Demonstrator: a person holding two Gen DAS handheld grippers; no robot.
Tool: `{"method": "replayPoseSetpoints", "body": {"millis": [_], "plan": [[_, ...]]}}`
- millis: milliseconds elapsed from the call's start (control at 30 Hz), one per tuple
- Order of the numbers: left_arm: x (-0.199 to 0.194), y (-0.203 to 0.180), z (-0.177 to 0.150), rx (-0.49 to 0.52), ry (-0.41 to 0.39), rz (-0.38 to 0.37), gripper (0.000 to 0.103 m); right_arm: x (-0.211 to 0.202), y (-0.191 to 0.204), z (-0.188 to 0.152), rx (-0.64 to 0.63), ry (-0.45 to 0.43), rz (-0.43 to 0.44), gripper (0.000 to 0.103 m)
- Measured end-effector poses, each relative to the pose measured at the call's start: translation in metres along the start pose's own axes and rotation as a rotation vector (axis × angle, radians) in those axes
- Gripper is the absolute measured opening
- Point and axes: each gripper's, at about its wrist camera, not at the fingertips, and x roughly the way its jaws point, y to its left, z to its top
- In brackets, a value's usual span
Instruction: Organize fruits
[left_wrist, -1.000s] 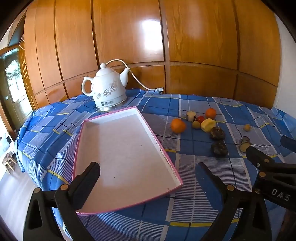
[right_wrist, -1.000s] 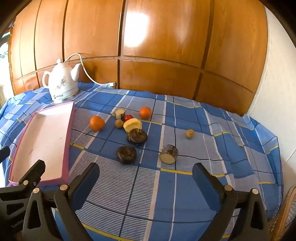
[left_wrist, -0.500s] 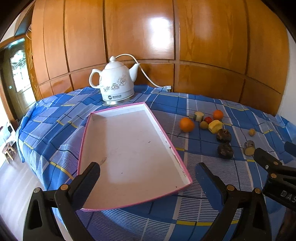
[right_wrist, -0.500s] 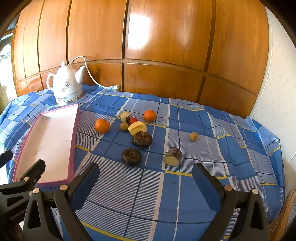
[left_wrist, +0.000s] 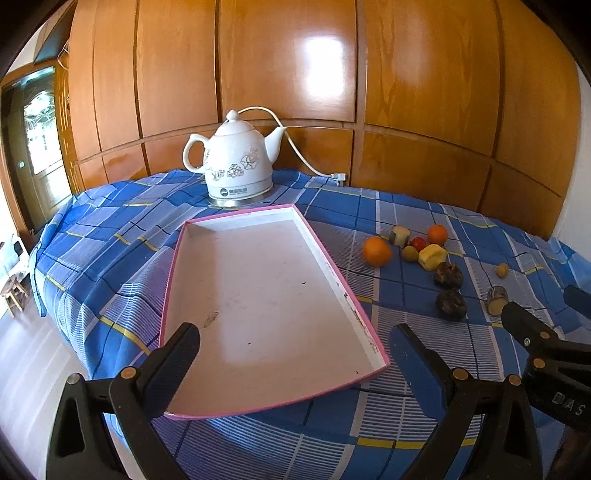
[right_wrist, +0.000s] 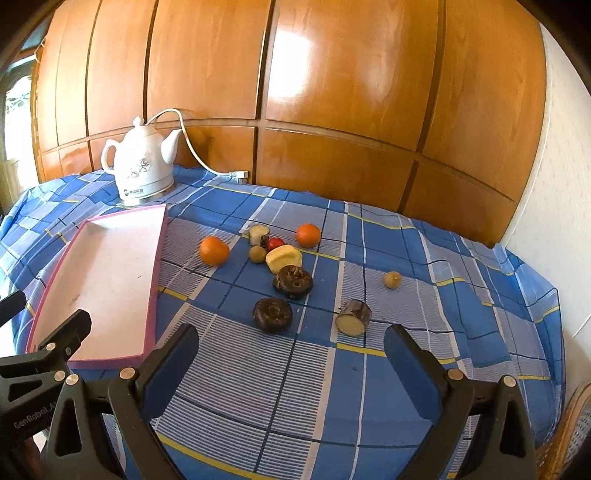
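The fruits lie scattered on the blue checked tablecloth (right_wrist: 369, 387), right of the shallow pink-rimmed tray (left_wrist: 258, 295): two glossy oranges (right_wrist: 214, 251), a red berry-sized one (right_wrist: 275, 243), a pale yellow chunk (right_wrist: 284, 258), two dark wrinkled rounds (right_wrist: 272, 314) (rough-skinned, flattish) and a cut stub (right_wrist: 353, 317). A white ceramic kettle (left_wrist: 238, 166) stands behind. The left gripper (left_wrist: 295, 350) and right gripper (right_wrist: 291, 350) both gape wide, holding nothing.
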Motion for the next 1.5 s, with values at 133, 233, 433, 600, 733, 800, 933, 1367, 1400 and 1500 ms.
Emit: {"method": "replayPoseSetpoints", "body": {"millis": [133,233,433,600,733,800,933,1367,1400,1500], "plan": [[0.0000,0.0015,0.0001,-0.002,0.000,0.001,0.103,0.0010,0.0036,0.0002,-0.012,-0.001,0.012,0.102],[0.0003,0.0048,0.0004,-0.008,0.000,0.001,0.103,0.0019,0.0051,-0.0001,-0.014,0.000,0.018,0.102],[0.0012,0.0075,-0.0001,-0.007,0.005,-0.002,0.103,0.0033,0.0069,-0.0002,-0.020,-0.001,0.026,0.102],[0.0026,0.0073,-0.0003,-0.007,0.011,0.004,0.103,0.0045,0.0101,-0.0005,-0.032,0.000,0.032,0.102],[0.0039,0.0078,-0.0005,-0.006,0.016,0.007,0.103,0.0055,0.0104,-0.0010,-0.033,0.003,0.036,0.102],[0.0036,0.0077,-0.0005,-0.005,0.014,0.007,0.103,0.0065,0.0100,-0.0009,-0.030,0.008,0.040,0.102],[0.0034,0.0079,-0.0008,-0.006,0.015,0.005,0.103,0.0072,0.0104,-0.0016,-0.032,0.013,0.042,0.102],[0.0030,0.0073,-0.0007,-0.007,0.017,0.004,0.103,0.0077,0.0104,-0.0019,-0.031,0.010,0.051,0.102],[0.0030,0.0074,-0.0007,-0.007,0.017,0.004,0.103,0.0078,0.0105,-0.0019,-0.031,0.010,0.051,0.102],[0.0031,0.0073,-0.0007,-0.006,0.018,0.002,0.103,0.0077,0.0103,-0.0021,-0.031,0.009,0.051,0.102]]}}
